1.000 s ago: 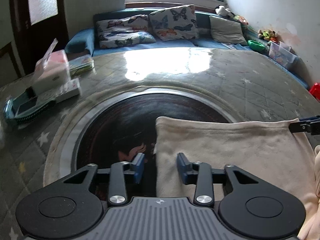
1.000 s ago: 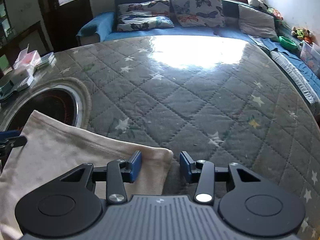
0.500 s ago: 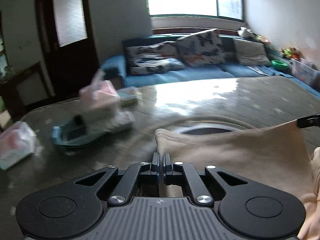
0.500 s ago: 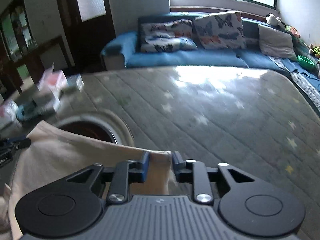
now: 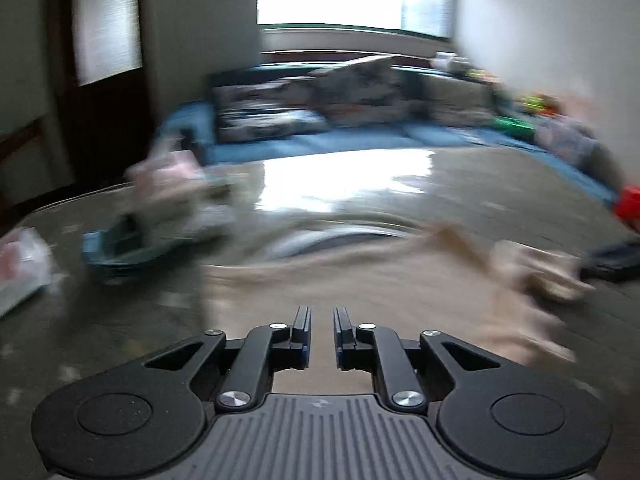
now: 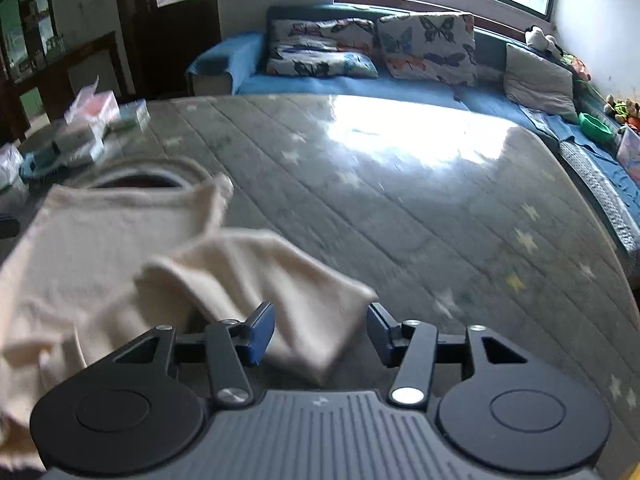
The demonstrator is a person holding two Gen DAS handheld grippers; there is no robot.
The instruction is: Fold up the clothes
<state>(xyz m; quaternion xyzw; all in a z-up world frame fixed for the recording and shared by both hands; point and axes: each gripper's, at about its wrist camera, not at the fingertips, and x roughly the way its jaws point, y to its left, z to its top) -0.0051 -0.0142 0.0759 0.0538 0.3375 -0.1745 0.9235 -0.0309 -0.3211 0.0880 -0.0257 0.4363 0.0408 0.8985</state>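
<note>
A cream garment (image 6: 100, 240) lies on the quilted grey table cover (image 6: 400, 200), partly over a round dark opening (image 6: 136, 180). One folded-over corner (image 6: 304, 304) rests loose between the fingers of my right gripper (image 6: 320, 316), which is wide open and grips nothing. The left wrist view is heavily blurred; there the same garment (image 5: 360, 292) spreads ahead of my left gripper (image 5: 322, 316). Its jaws stand a little apart, with no fabric between them. The right gripper (image 5: 612, 260) shows as a dark shape at that view's right edge.
Boxes and a teal tray (image 6: 52, 156) crowd the table's far left. A blue sofa with butterfly cushions (image 6: 424, 44) runs behind the table under the window. A red object (image 5: 628, 204) sits at the far right. The star-patterned cover stretches away to the right.
Half a second ago both grippers were shut on the garment's corners and lifting it. Now both have let go, and the right corner lies folded over on the garment.
</note>
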